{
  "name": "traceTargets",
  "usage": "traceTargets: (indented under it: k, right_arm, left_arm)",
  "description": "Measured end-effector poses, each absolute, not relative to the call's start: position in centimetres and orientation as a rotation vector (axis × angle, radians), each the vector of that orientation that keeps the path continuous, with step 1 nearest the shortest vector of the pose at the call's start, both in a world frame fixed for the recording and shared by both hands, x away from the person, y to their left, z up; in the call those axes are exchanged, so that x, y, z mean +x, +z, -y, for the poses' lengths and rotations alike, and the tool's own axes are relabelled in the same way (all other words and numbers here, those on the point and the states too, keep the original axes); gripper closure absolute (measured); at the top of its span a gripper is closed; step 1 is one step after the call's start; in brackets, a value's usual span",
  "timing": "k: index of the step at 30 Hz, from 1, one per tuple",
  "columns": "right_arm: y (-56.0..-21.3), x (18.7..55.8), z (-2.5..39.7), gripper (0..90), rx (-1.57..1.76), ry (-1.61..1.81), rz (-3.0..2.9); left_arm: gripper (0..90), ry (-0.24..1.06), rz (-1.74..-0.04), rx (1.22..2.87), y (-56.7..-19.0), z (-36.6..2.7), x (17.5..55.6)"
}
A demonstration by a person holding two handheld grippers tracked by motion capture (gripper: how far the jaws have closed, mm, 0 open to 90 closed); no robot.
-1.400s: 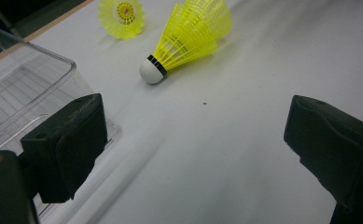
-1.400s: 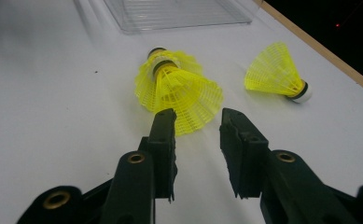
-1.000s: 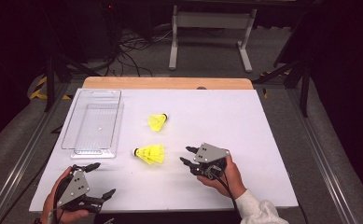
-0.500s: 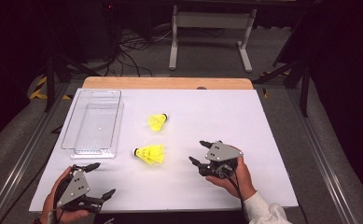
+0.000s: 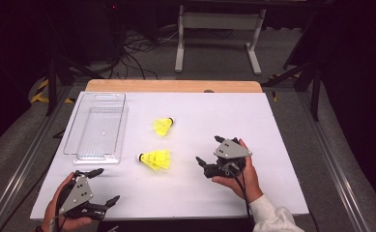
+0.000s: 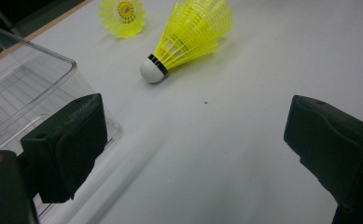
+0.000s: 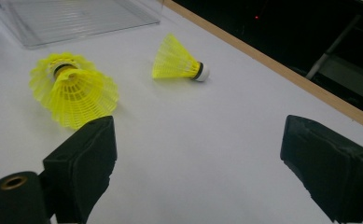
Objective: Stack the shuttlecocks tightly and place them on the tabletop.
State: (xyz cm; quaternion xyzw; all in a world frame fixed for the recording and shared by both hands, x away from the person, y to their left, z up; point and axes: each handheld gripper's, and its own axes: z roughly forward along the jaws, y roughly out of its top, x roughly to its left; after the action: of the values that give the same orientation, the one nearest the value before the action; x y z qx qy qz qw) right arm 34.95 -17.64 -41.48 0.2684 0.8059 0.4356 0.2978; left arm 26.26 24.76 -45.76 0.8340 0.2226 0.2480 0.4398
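Your right gripper (image 5: 209, 151) rests low on the white table (image 5: 282, 145), jaws spread wide and holding nothing, pointed toward the near shuttlecock (image 5: 155, 159), which lies on its side just to the gripper's left with bare table between them. In the right gripper view that shuttlecock (image 7: 72, 88) sits ahead of the left jaw, skirt toward you, while the far shuttlecock (image 7: 179, 63) lies beyond it, cork pointing toward the wooden edge strip (image 7: 282, 70). Your left gripper (image 5: 98, 186) sits at the table's near left corner, jaws likewise wide apart and empty, well apart from both shuttlecocks. The clear plastic tray (image 5: 98, 125) stands along the left side, just ahead of your left gripper and close beside its left jaw in the left gripper view. Open white surface stretches across the table's right half and along the near edge between your hands.
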Motion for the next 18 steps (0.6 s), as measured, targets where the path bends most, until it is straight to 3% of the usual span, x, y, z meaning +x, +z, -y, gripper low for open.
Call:
traceTargets:
  k: [18]
  right_arm:
    - [-41.0, 39.8, 14.2, 13.3, 0.784, 1.170, -2.178]
  left_arm:
    - [7.0, 0.609, -0.556, 2.074, -45.9, -24.6, 26.4]
